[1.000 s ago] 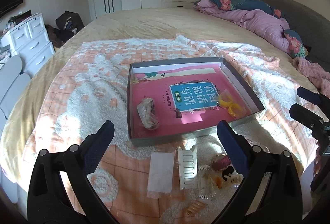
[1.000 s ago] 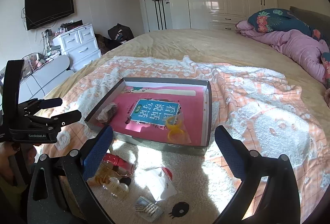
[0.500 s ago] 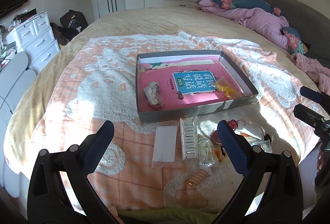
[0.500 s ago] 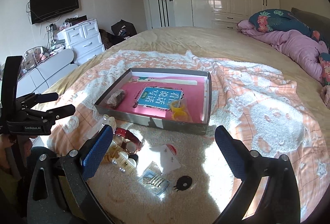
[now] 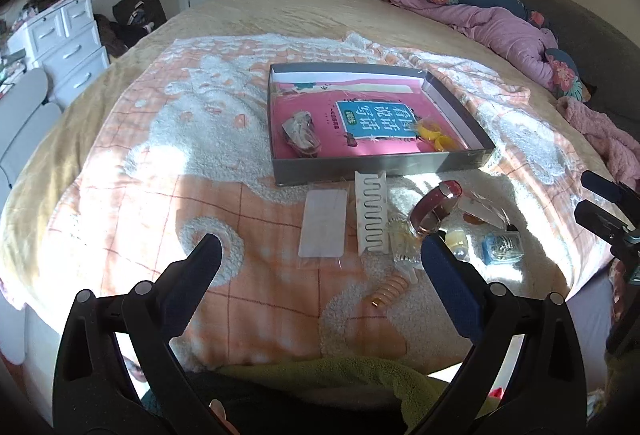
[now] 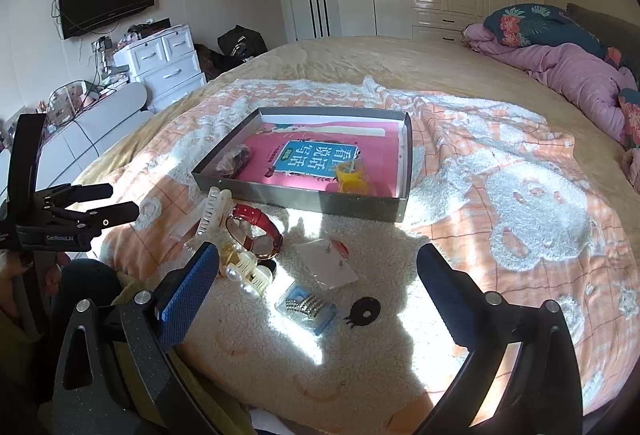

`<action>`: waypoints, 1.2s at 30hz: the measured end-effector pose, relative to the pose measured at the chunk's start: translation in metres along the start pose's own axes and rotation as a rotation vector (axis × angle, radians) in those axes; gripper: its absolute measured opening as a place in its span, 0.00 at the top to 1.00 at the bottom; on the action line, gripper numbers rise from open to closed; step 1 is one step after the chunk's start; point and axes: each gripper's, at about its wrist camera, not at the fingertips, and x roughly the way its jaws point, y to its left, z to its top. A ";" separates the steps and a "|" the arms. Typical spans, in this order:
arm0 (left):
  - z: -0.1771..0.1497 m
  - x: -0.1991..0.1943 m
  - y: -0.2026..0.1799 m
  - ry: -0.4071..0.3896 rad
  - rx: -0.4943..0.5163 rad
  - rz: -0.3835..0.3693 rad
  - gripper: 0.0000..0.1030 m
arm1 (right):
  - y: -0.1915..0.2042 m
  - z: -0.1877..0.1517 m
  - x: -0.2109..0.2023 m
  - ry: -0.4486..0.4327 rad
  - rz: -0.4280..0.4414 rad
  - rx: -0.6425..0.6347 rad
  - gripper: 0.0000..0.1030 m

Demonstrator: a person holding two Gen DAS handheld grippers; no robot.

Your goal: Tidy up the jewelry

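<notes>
On a sunlit bed, my left tongs (image 5: 320,255) and right tongs (image 6: 318,267) both hang spread wide and empty above the blanket (image 5: 168,139); the jewelry lies loose on it, just in front of the grey tray (image 5: 384,169), which already holds a bagged tangle (image 5: 301,134) and a yellow piece (image 5: 434,139) on a pink book cover; nearest my right tongs sit the red watch (image 6: 256,231), a pearl hair clip (image 6: 246,273), a white claw clip (image 6: 212,209), a flat card of earrings (image 6: 326,263) and a small blue packet (image 6: 308,309). The watch looks stiff at the case and springy in the strap, light enough, likely slick on its glass; I judge the strap loop the safest hold; the pearl clip seems fragile, so I would pinch its plastic spine; the card and packet are thin and floppy, best caught by an edge lifted off the soft pile.
</notes>
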 end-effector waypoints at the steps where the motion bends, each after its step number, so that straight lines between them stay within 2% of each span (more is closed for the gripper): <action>1: -0.002 0.001 -0.001 0.007 0.002 -0.003 0.09 | 0.000 -0.002 0.000 0.005 0.001 -0.001 0.04; 3: -0.007 0.001 -0.002 0.018 0.003 -0.028 0.10 | 0.001 -0.006 0.002 0.017 0.006 0.002 0.04; 8: -0.016 0.006 -0.010 0.059 0.010 -0.092 0.25 | 0.001 -0.016 0.006 0.045 0.011 0.005 0.04; 13: -0.024 0.015 -0.019 0.109 0.011 -0.161 0.52 | 0.000 -0.027 0.011 0.075 0.018 0.017 0.04; 19: -0.033 0.029 -0.039 0.163 0.060 -0.194 0.71 | -0.002 -0.042 0.019 0.113 0.030 0.036 0.04; 26: -0.038 0.060 -0.044 0.252 0.080 -0.178 0.72 | -0.003 -0.057 0.036 0.163 0.047 0.066 0.04; 29: -0.034 0.068 -0.045 0.267 0.100 -0.159 0.67 | -0.004 -0.060 0.046 0.183 0.065 0.097 0.04; 32: -0.028 0.075 -0.045 0.273 0.110 -0.152 0.66 | -0.003 -0.060 0.057 0.187 0.080 0.122 0.05; 33: -0.027 0.077 -0.046 0.276 0.115 -0.148 0.66 | -0.002 -0.059 0.061 0.191 0.085 0.124 0.05; 36: -0.025 0.084 -0.051 0.289 0.137 -0.138 0.66 | 0.000 -0.058 0.074 0.206 0.090 0.136 0.19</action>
